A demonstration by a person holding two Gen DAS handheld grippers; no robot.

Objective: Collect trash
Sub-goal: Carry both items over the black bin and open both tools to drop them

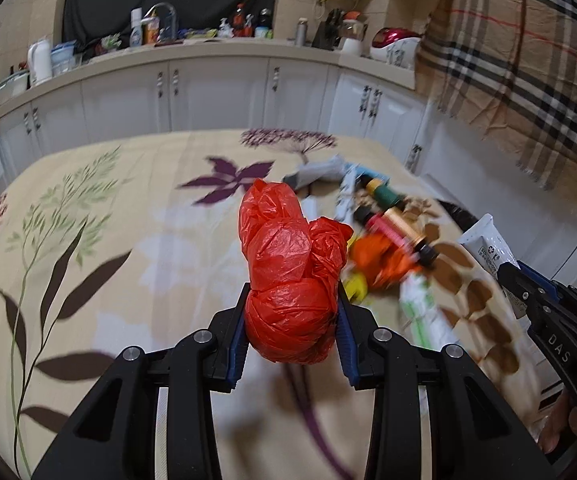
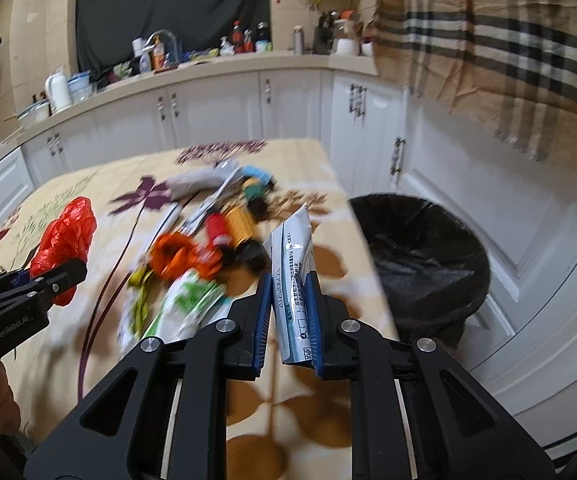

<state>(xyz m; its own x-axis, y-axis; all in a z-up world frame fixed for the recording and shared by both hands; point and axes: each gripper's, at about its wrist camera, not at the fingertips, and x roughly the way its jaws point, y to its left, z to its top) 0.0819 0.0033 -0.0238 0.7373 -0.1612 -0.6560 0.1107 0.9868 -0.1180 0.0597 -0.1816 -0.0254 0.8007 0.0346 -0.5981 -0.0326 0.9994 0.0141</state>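
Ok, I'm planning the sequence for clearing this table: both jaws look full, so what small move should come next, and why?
Probably swing the right gripper right, over the black-lined round bin beside the table, then open. Its jaws are shut on the white squeeze tube, and the bin's mouth gapes close by. The left gripper, clamped on the crumpled red plastic bag, sits farther away.

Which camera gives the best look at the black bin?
The right wrist view: the black bin shows nearly whole, standing beside the table. In the left wrist view only a dark sliver peeks past the table edge.
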